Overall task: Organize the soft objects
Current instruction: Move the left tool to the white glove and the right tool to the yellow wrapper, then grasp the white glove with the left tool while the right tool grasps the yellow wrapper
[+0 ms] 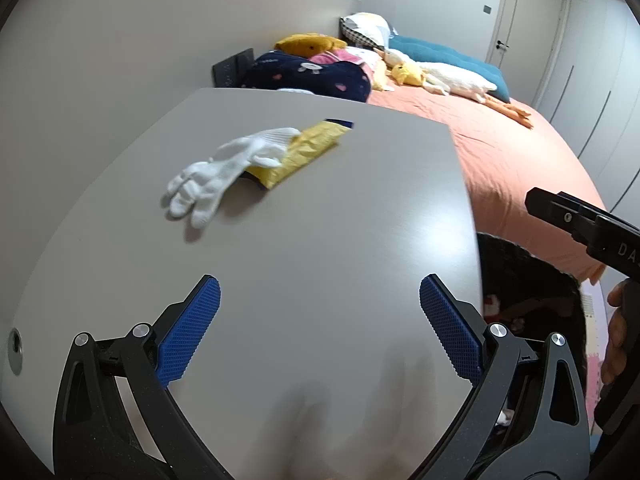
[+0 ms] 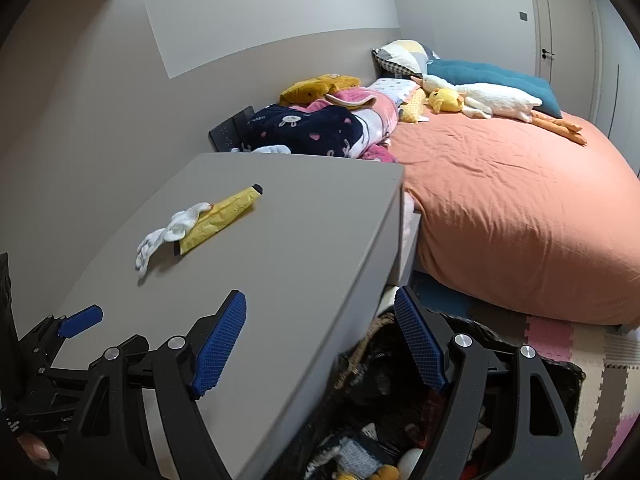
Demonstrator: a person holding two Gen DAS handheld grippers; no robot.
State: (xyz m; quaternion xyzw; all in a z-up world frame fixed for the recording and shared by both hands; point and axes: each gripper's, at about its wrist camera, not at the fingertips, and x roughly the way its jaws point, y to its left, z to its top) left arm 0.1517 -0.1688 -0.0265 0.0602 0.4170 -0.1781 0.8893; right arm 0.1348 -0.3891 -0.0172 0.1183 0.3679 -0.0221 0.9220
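A white glove (image 1: 224,172) lies on the grey tabletop (image 1: 320,220), its cuff overlapping a yellow padded envelope (image 1: 298,152) just beside it. The left hand-held gripper (image 1: 320,336) hovers over the tabletop's near part, well apart from the glove, fingers spread and empty. The right hand-held gripper (image 2: 320,344) hangs spread and empty at the tabletop's corner, above a dark basket (image 2: 400,412) holding soft items.

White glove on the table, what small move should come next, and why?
Probably ease the left hand-held gripper forward toward the glove. Its jaws are open and empty, and the glove lies ahead and a little left on the table, its cuff resting on a yellow pouch. The right hand-held gripper, also open, hangs over the table edge.
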